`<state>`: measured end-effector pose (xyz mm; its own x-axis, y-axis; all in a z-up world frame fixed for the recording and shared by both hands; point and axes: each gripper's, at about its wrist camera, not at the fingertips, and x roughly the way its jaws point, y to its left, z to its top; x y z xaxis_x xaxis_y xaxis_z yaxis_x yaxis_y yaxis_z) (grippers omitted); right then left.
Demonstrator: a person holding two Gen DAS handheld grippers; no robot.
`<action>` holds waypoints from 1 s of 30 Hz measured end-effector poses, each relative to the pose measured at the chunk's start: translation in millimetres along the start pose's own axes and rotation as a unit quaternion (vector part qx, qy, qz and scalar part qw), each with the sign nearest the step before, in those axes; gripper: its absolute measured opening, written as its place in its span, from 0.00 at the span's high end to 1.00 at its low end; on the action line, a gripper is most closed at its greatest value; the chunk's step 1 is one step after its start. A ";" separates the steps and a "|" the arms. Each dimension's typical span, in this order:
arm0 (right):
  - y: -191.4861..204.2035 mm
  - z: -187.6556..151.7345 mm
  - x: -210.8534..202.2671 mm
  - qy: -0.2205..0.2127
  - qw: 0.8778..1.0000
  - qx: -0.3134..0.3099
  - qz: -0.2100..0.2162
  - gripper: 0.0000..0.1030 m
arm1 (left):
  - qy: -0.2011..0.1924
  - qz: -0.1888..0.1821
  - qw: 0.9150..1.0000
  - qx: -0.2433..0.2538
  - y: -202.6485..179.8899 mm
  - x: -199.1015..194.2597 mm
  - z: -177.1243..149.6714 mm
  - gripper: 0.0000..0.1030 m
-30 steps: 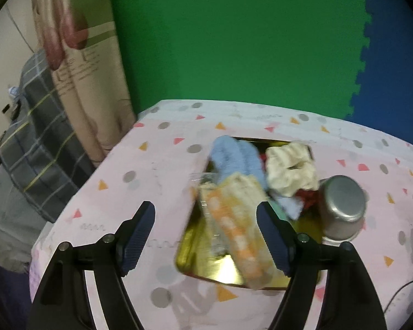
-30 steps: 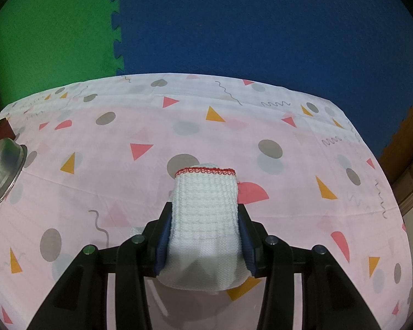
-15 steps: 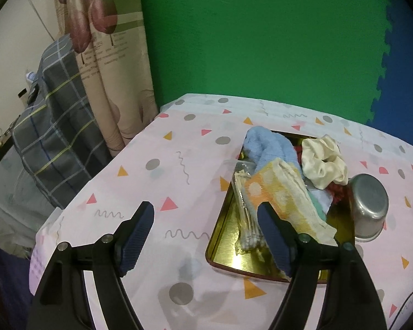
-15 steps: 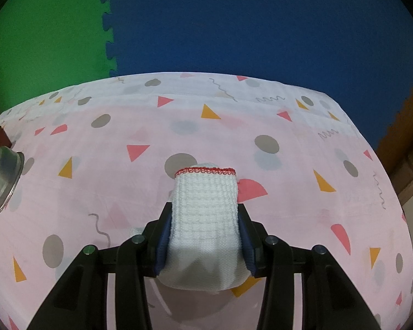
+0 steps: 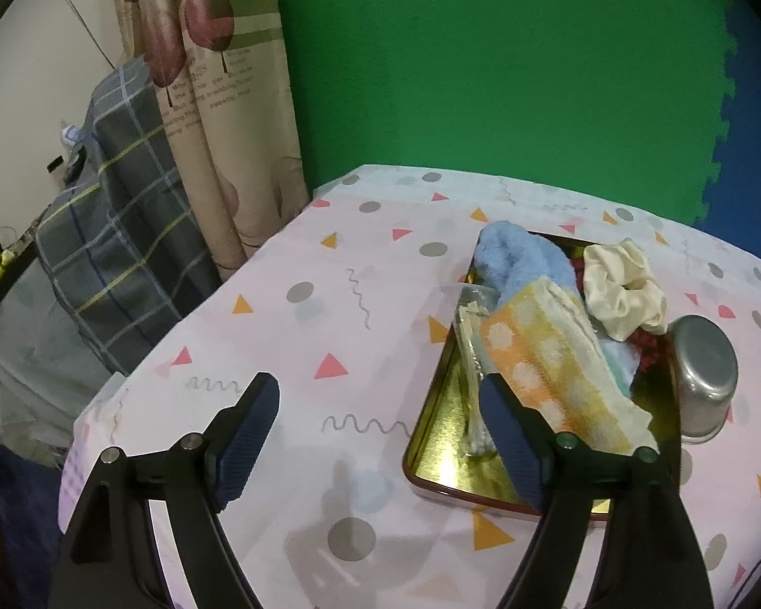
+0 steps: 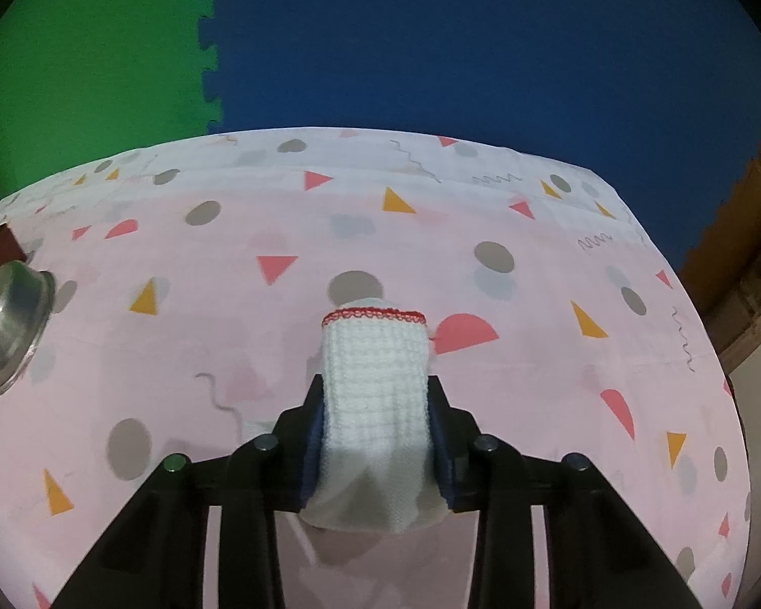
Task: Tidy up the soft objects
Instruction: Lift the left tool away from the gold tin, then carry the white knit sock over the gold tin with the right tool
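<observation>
1. Right wrist view: right gripper [image 6: 375, 436] closing on white knitted cloth [image 6: 375, 406], pads pressing both flanks; long axis running straight ahead, red-trimmed end farthest out, over pink tablecloth [image 6: 532, 380].
2. Left wrist view: left gripper [image 5: 380, 436] wide and opening, nothing between jaws.
3. Gold tray [image 5: 441, 441] of soft items, with orange dotted towel [image 5: 548, 370] uppermost, lying ahead-right, right pad overlapping tray edge.
4. Against earlier frame: tray farther right; white cloth squeezed narrower.

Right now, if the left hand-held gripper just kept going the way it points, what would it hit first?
Probably the patterned tablecloth: the left hand-held gripper, its jaws opening with nothing between them, points down at bare cloth. The gold tray lies just to the right, so depth is uncertain.
</observation>
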<state>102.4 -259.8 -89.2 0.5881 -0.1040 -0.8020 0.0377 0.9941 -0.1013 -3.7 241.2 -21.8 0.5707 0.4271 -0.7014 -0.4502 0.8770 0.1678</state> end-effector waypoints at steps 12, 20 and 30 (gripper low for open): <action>43.9 12.7 -45.9 -0.029 0.998 -0.025 0.049 0.67 | 0.006 -0.010 1.000 -0.022 10.2 1.1 -1.0 0.21; 86.6 24.5 -70.8 -0.047 0.993 -0.057 0.093 0.67 | 0.007 -0.013 1.000 -0.025 12.0 1.5 -1.2 0.19; 130.8 32.7 -90.5 -0.064 0.986 -0.088 0.130 0.67 | 0.011 -0.012 0.999 -0.031 12.9 2.0 -1.4 0.19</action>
<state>80.5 -119.4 -10.7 0.6568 0.1689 -0.7349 -0.2613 0.9652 -0.0118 -9.4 253.1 -22.0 0.5676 0.4001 -0.7195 -0.4783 0.8716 0.1074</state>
